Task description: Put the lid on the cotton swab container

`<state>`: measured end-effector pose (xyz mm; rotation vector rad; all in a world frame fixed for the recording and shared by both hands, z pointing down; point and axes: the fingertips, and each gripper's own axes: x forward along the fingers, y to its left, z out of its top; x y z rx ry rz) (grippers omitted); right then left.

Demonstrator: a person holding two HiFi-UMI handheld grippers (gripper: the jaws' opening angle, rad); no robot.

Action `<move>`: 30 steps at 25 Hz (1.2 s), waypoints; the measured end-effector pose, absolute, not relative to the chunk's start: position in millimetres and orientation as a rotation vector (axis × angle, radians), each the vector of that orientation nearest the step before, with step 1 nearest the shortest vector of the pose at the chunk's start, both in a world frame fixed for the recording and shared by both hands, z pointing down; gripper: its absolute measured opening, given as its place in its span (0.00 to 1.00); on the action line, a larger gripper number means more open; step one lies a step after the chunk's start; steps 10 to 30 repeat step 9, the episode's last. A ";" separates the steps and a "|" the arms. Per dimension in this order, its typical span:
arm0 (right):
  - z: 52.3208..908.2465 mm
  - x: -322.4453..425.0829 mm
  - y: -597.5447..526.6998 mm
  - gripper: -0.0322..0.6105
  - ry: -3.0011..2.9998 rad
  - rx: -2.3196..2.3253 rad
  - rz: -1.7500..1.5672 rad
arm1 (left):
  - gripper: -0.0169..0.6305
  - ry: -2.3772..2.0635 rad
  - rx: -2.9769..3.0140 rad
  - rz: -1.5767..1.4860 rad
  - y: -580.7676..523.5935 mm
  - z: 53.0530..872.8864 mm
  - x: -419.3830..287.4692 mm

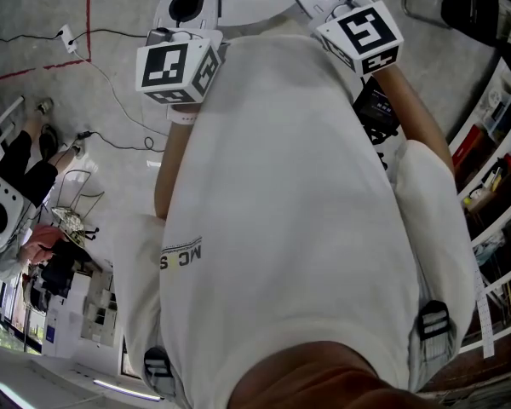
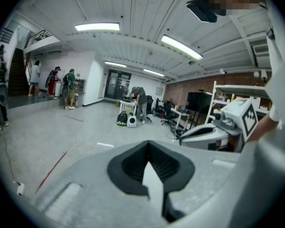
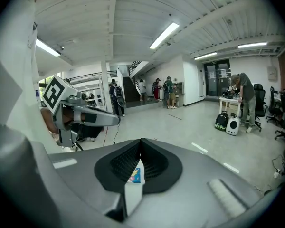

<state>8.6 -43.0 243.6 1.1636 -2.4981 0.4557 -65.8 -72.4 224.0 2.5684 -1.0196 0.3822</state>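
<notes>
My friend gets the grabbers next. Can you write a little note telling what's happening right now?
Left gripper: jaws together with nothing between them, held up and pointing out into the room.
Right gripper: jaws together with nothing between them, held up beside the left one.
Both are in front of the person's white shirt.
Things: the cotton swab container and its lid are not in any view.
Done: nothing to show; neither gripper holds anything.
Left: find the container and the lid, pick up the lid, and put it on.
</notes>
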 end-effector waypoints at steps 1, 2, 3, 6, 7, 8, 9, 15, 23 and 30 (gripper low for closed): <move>241.6 9.5 -44.7 0.04 -2.507 1.167 0.449 | 0.02 -1.016 2.565 0.380 -73.0 224.0 -63.6; 240.0 9.7 -46.8 0.04 -2.517 1.172 0.446 | 0.02 -1.010 2.562 0.375 -73.9 224.4 -61.7; 239.0 9.2 -48.7 0.04 -2.525 1.178 0.453 | 0.02 -1.002 2.561 0.371 -74.7 225.1 -60.3; 238.6 5.8 -50.5 0.04 -2.529 1.199 0.500 | 0.02 -0.983 2.566 0.374 -75.1 225.9 -60.2; 238.3 5.8 -50.5 0.04 -2.526 1.206 0.505 | 0.02 -0.980 2.569 0.375 -74.9 225.2 -60.1; 237.9 6.5 -50.4 0.04 -2.522 1.212 0.506 | 0.02 -0.977 2.571 0.374 -74.8 224.2 -59.5; 237.4 7.4 -50.3 0.04 -2.516 1.218 0.505 | 0.02 -0.975 2.574 0.372 -74.7 223.0 -58.8; 237.4 7.4 -50.3 0.04 -2.516 1.218 0.505 | 0.02 -0.975 2.574 0.372 -74.7 223.0 -58.8; 237.4 7.4 -50.3 0.04 -2.516 1.218 0.505 | 0.02 -0.975 2.574 0.372 -74.7 223.0 -58.8; 237.4 7.4 -50.3 0.04 -2.516 1.218 0.505 | 0.02 -0.975 2.574 0.372 -74.7 223.0 -58.8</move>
